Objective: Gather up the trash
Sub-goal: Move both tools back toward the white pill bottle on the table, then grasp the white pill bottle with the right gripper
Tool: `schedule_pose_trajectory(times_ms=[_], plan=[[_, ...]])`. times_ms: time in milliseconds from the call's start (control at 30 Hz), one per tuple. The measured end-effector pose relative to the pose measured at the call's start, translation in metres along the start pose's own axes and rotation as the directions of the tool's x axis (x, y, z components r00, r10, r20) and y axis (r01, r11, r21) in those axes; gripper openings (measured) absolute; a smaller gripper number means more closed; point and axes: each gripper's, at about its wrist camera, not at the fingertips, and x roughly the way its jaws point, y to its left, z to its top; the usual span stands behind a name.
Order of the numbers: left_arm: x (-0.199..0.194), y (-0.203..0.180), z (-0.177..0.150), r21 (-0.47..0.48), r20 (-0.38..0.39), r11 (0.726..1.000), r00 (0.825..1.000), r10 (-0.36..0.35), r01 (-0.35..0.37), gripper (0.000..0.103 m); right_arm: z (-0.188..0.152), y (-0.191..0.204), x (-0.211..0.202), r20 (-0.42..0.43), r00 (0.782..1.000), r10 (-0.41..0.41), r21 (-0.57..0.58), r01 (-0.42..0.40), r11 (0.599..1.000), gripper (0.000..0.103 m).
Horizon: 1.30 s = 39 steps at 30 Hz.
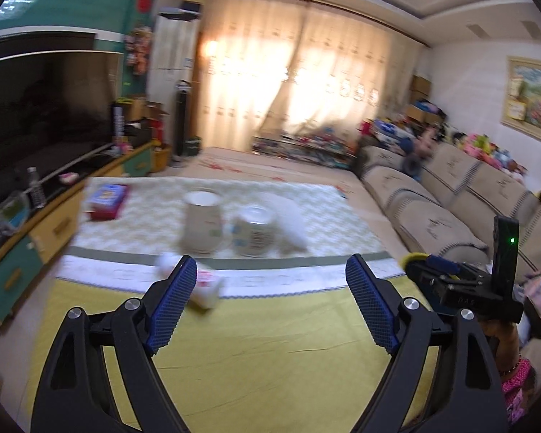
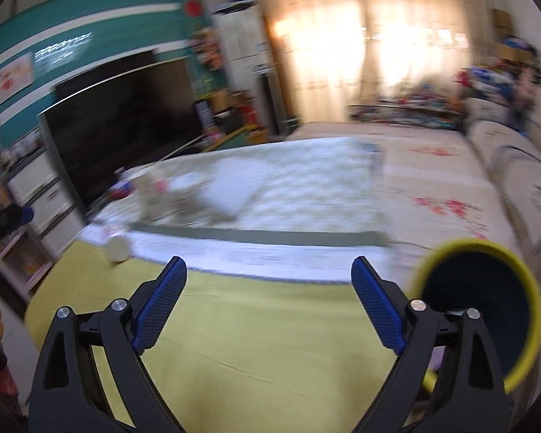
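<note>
A living room seen from two wrist cameras, both blurred. The left hand-held gripper (image 1: 267, 274) points forward and slightly down over a yellow-green mat (image 1: 270, 342) on the floor, its blue-padded jaws spread wide with nothing between them. Just beyond its left fingertip a small white bottle with a red-and-white label (image 1: 207, 287) lies on its side at the mat's far edge. Farther off, on a pale patterned rug (image 1: 324, 209), stand a tall paper cup (image 1: 201, 222) and a shorter printed cup (image 1: 253, 230) side by side, with a red and blue box (image 1: 106, 200) well to their left. The right hand-held gripper (image 2: 268, 270) also stands wide and empty over the same mat. A round yellow-rimmed container (image 2: 487, 306) with a dark inside sits close beside its right finger. A television (image 1: 36, 115) stands to the left, a beige sofa (image 1: 451, 195) to the right.
</note>
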Motion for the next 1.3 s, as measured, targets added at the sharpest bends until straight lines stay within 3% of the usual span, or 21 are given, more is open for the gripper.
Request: schedule_pose_trajectory(times_ms=[200,467,767,967,1033,1300], plan=[[-0.035,0.044,0.002,-0.038,0.058,0.992,0.991,0.124,-0.122,0.085,0.014,0.086,0.048,-0.088,0.974,0.211,-0.137,-0.221,0.965,0.088],[-0.048,0.075,-0.002,-0.082,0.061,0.984,0.985,0.162,-0.157,0.085,0.022,0.158,0.106,-0.225,0.920,0.320,-0.201,-0.365,0.909,0.088],[-0.039,0.076,-0.007,-0.097,0.033,0.984,0.987,0.156,-0.153,0.085,0.020,0.197,0.172,-0.343,0.901,0.264,-0.229,-0.353,0.907,0.084],[-0.029,0.077,-0.010,-0.102,0.015,0.985,0.989,0.144,-0.142,0.085,0.017,0.197,0.185,-0.373,0.894,0.246,-0.230,-0.346,0.910,0.066],[-0.027,0.075,-0.011,-0.100,0.010,0.985,0.990,0.139,-0.138,0.085,0.015,0.197,0.187,-0.376,0.894,0.244,-0.236,-0.347,0.908,0.046],[-0.018,0.072,-0.011,-0.093,-0.004,0.988,0.992,0.125,-0.124,0.085,0.015,0.196,0.165,-0.357,0.897,0.260,-0.242,-0.357,0.902,0.045]])
